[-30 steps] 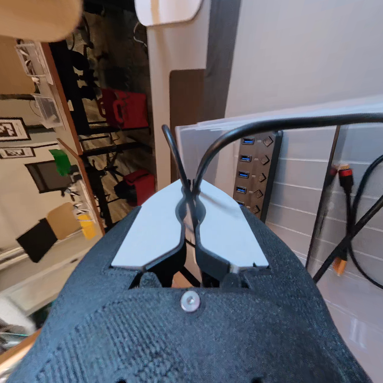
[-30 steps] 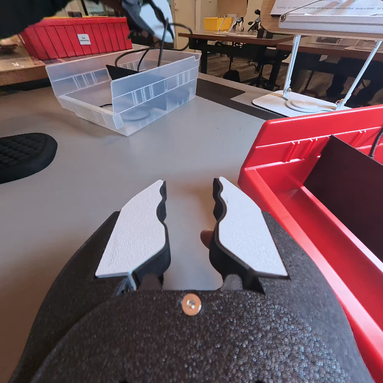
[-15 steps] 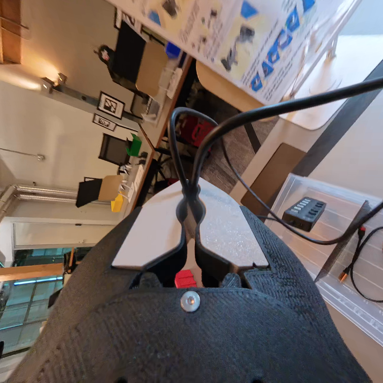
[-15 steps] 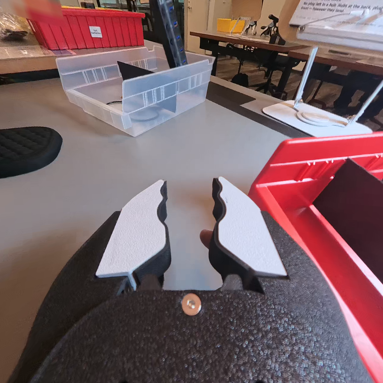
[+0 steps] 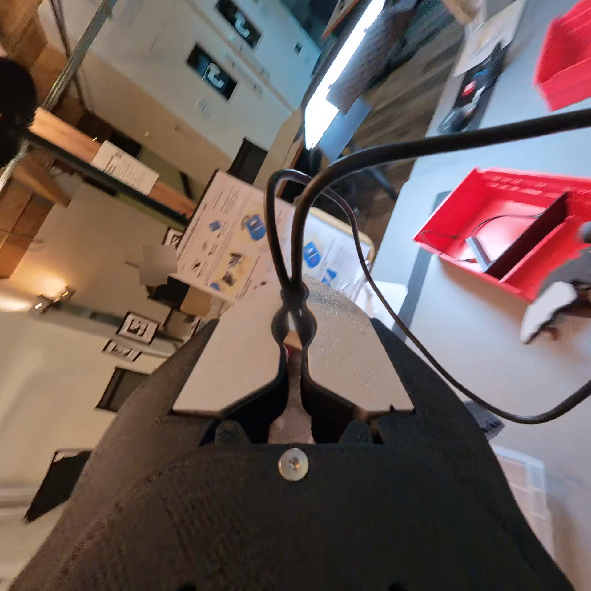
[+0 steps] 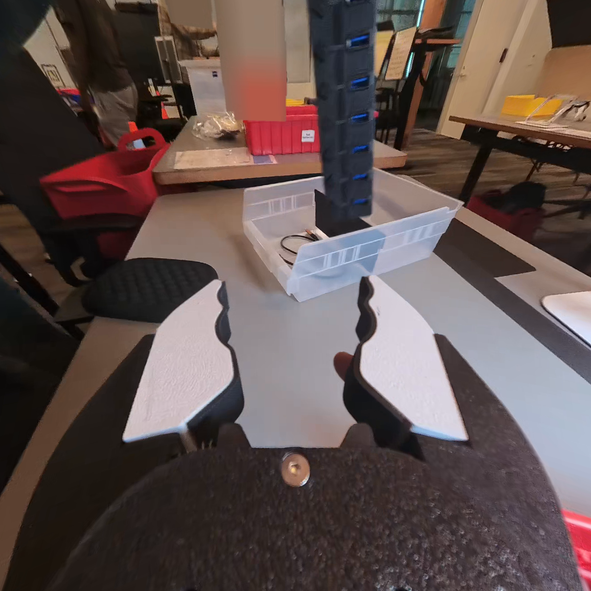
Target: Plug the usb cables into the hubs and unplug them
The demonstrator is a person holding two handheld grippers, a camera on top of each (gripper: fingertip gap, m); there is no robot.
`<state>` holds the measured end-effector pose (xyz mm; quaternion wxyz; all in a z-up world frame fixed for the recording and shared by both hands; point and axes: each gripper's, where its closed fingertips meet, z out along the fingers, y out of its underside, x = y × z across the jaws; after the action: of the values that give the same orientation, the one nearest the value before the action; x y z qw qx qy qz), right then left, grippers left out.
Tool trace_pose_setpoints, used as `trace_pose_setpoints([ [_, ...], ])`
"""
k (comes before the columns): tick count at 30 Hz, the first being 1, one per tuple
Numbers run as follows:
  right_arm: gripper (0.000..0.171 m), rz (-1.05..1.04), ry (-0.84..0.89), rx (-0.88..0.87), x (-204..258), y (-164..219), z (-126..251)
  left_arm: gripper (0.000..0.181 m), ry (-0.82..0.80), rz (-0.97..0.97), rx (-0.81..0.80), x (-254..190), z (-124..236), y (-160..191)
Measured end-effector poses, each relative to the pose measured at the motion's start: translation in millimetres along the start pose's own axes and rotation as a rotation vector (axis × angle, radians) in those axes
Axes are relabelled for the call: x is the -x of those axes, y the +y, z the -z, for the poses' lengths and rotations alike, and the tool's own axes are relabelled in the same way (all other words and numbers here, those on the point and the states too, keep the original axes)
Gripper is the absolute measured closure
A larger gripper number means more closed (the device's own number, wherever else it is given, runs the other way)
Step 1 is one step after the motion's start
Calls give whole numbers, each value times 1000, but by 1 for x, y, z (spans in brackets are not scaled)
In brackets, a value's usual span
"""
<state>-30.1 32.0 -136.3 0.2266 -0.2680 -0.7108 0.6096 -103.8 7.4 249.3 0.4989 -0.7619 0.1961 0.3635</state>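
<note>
My left gripper (image 5: pixel 292 297) is shut on the black cable (image 5: pixel 415 140) of a USB hub, pinching two strands that loop above the fingertips. In the right wrist view the black hub (image 6: pixel 347 112), with several blue ports, hangs upright in the air over the clear plastic bin (image 6: pixel 367 252). A loose black USB cable (image 6: pixel 297 240) lies in that bin. My right gripper (image 6: pixel 294 287) is open and empty, low over the grey table, pointing at the bin. It also shows at the right edge of the left wrist view (image 5: pixel 550 307).
A red bin (image 5: pixel 499 204) with a dark divider and a cable sits on the table; its corner shows in the right wrist view (image 6: pixel 579 543). A black padded mat (image 6: pixel 150 287) lies left. A white stand base (image 6: pixel 569 310) sits at right. A red tote (image 6: pixel 105 182) is beyond the table. The left gripper's tips are roughly 40 cm from the right gripper's.
My left gripper rose and swung with the cable, lifting the hub out of the clear bin so it hangs in the air. My right gripper turned left toward the bin and opened wider.
</note>
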Motion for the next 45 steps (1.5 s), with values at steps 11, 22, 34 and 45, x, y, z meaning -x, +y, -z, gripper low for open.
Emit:
trace_pose_setpoints([
  [11,132,-75,-394,18,56,22,4,180,164,95,-56,-69,-29,15],
  [22,133,127,-425,-152,117,-30,21,175,589,548,321,-222,-108,191],
  [34,132,22,47,29,21,-22,45,168,1050,898,164,-371,-92,191],
  [45,132,-325,328,-22,-25,12,24,146,625,1076,-261,-302,-71,199],
])
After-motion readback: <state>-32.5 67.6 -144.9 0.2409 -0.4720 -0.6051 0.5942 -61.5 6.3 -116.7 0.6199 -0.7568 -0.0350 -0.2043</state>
